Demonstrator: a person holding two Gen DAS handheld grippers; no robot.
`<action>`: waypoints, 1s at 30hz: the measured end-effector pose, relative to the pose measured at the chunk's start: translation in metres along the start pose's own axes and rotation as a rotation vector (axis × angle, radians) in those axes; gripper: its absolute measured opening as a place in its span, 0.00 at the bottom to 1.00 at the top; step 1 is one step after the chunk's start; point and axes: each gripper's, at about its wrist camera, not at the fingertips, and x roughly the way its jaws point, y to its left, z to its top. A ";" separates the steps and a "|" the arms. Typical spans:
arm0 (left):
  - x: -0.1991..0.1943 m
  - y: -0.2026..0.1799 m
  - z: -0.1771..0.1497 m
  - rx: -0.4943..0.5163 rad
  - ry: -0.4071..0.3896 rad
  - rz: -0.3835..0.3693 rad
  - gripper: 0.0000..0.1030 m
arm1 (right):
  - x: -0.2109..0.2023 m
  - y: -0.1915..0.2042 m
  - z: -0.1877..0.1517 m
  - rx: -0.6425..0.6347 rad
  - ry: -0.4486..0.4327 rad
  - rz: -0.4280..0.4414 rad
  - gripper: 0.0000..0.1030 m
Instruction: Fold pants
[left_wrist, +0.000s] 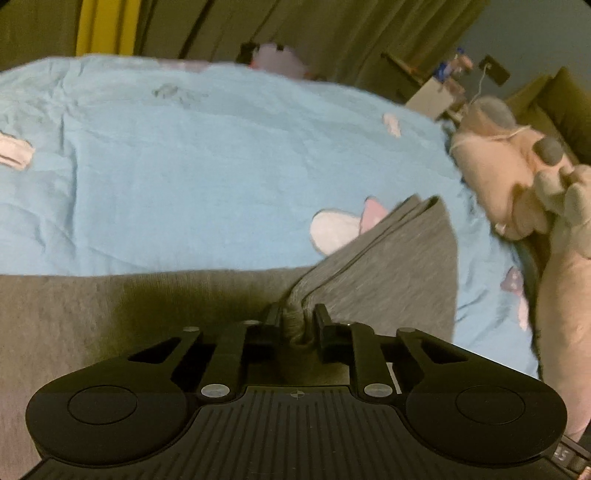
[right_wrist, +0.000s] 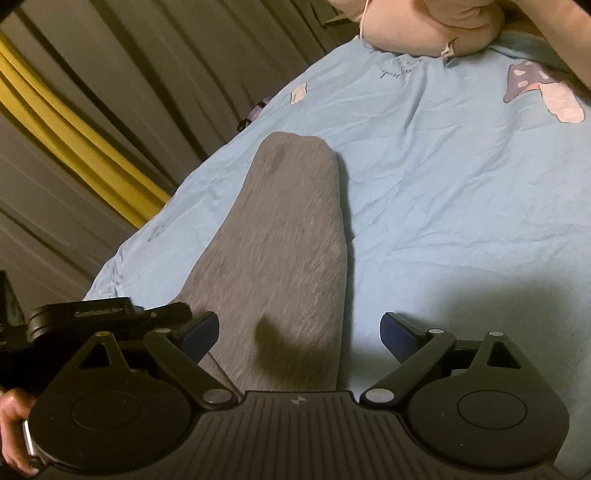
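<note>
Olive-grey curtains (left_wrist: 332, 33) with one yellow strip (left_wrist: 103, 26) hang behind a bed covered by a light blue sheet (left_wrist: 203, 166) printed with small pale figures.

From the left wrist view, the grey pants (left_wrist: 92, 332) lie across the lower part of the sheet, spreading out toward 9 o'clock. A layered, folded edge of them rises from the centre toward 1 o'clock. The left gripper (left_wrist: 295, 325) has its fingers (left_wrist: 322, 317) drawn close together on a bunched ridge of that grey fabric, which is pinched between them. At 3 o'clock, on the bed's edge, sits a pinkish plush toy (left_wrist: 491, 158) with grey paw pads. Beyond it, at 1 o'clock, blurred clutter stands before a dark wall; what it is cannot be told.

From the right wrist view, a long grey stretch of the pants (right_wrist: 280, 240) runs from the gripper up toward 12 o'clock, ending in a rounded edge on the sheet (right_wrist: 461, 221). The right gripper (right_wrist: 299, 332) has its fingers (right_wrist: 199, 332) spread wide, one on either side of the fabric, pressing on nothing. At 9 o'clock a black device (right_wrist: 74, 317) shows, and a hand (right_wrist: 14, 424) appears at 8 o'clock. A mushroom print (right_wrist: 543, 88) marks the sheet at 2 o'clock, and the plush toy (right_wrist: 424, 26) lies at 1 o'clock. Curtains (right_wrist: 110, 74) fill the side from 9 to 11 o'clock.
</note>
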 end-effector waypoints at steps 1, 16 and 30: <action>-0.007 -0.004 -0.001 0.008 -0.026 0.000 0.18 | -0.002 0.000 0.000 0.000 -0.015 0.006 0.92; -0.149 0.077 -0.142 -0.263 -0.275 0.301 0.20 | -0.003 0.024 -0.010 -0.126 0.008 0.107 0.95; -0.112 0.102 -0.081 -0.222 -0.157 0.173 0.68 | 0.010 0.034 -0.022 -0.134 0.082 0.066 0.96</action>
